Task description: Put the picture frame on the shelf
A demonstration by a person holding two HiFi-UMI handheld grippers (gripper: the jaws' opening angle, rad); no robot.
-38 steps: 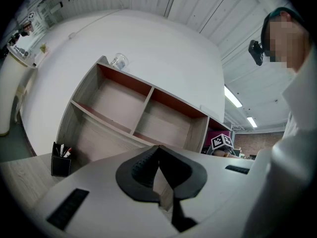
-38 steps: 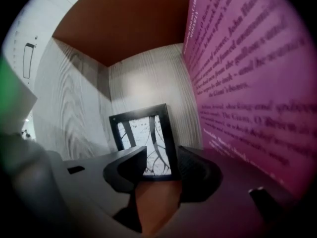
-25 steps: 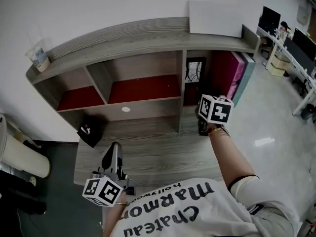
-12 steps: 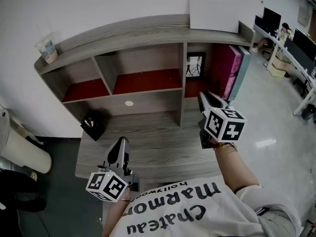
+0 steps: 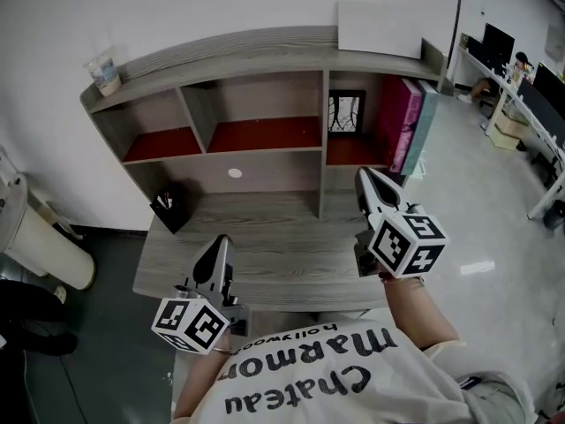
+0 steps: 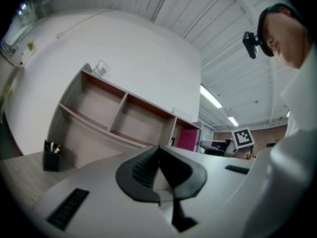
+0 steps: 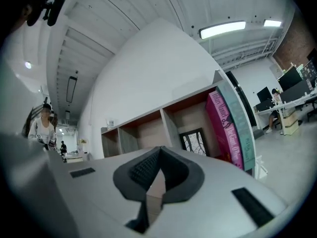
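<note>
The small black-rimmed picture frame (image 5: pixel 346 113) with a bare-branch print already stands upright in the rightmost compartment of the grey wood-grain shelf unit (image 5: pixel 265 47), sharing that compartment with a tall pink book (image 5: pixel 395 124). The placing step therefore looks finished. The right tool (image 5: pixel 365 177) hangs in front of the shelf unit over the grey worktop (image 5: pixel 282 259), well apart from the frame, its jaws closing down to a full clench with nothing between them. The left tool (image 5: pixel 222 241), further out from the shelf unit, is likewise clenched and empty. The next move probably needs no grasp, only a check that the frame sits steady.
</note>
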